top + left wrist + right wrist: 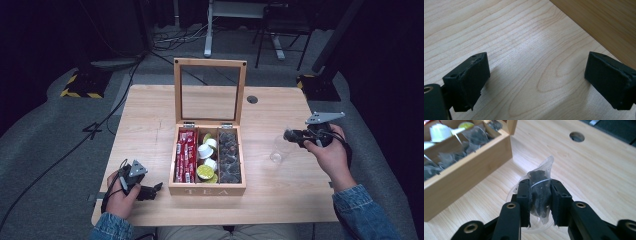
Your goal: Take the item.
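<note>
high view: above the person's side, facing forward and down over the whole surface point(150, 115) and tea box point(207, 190) | left gripper view: very near the bare wood, box wall at its corner | right gripper view: low, close, sharing the tea box point(466, 177) and surface hole point(577, 136) with the high view

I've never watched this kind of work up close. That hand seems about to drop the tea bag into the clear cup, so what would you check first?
1. Right gripper holds the tea bag: ok, clamped between both jaws.
2. Clear cup upright on the table: ok, it looks upright, right of the tea box.
3. Bag lined up over the cup: ok, the cup's rim shows just beneath it in the right gripper view.
4. Cup empty: cannot tell.
5. Left gripper out of the way: ok, open, low over bare table left of the box.
6. Bag intact: cannot tell, the jaws hide part of it.
</note>
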`<state>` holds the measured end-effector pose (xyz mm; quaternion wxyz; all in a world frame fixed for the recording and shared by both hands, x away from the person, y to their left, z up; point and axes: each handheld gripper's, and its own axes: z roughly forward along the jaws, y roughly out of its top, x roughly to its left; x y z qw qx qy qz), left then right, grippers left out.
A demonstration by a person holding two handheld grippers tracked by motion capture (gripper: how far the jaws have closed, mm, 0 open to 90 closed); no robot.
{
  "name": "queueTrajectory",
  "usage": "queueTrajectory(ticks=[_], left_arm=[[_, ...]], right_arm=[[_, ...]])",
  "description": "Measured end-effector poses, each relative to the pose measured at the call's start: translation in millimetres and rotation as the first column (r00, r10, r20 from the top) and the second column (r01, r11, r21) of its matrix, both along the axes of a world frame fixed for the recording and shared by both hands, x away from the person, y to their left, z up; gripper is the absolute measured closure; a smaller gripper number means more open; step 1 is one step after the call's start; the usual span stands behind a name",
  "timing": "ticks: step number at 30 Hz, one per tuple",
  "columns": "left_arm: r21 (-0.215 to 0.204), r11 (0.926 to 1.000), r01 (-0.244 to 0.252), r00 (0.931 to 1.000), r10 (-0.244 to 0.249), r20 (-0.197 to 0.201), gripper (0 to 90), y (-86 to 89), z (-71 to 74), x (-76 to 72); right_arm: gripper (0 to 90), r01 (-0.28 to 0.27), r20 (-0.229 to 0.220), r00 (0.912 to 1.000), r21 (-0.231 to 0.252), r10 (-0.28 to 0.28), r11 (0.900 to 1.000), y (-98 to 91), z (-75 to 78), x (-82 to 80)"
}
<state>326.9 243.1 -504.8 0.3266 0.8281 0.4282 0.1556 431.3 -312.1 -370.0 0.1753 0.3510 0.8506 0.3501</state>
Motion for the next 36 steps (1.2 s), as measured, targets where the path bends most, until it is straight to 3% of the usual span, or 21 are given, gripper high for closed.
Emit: queueTrajectory(ticks=[8,15,18,27,36], left_arm=[[0.000,1.0000,0.001,1.0000,-0.001,0.002,6.5,0.0,0.0,0.1],[0.000,1.0000,0.001,1.0000,-0.001,0.002,6.4,0.0,0.0,0.1],[0.000,1.0000,0.000,1.0000,0.000,0.000,6.4,0.0,0.0,0.0],[0.000,1.0000,0.001,1.0000,-0.001,0.002,6.5,0.0,0.0,0.1],[0.000,1.0000,-0.002,1.0000,0.002,0.001,6.5,-0.1,0.0,-0.4]], right_arm=[[71.8,-0.004,-0.057,0.9984,-0.014,0.003,0.9999,-0.3,-18.8,4.1],[70.6,-0.006,-0.081,0.9967,-0.019,0.005,0.9998,0.5,-26.0,4.4],[58.7,0.009,-0.071,0.9974,-0.003,-0.009,1.0000,-0.9,-27.0,5.0],[52.3,0.024,-0.062,0.9978,0.028,-0.022,0.9993,-2.9,-25.2,4.1],[43.4,0.030,-0.044,0.9987,0.090,-0.026,0.9955,0.0,-18.3,6.9]])
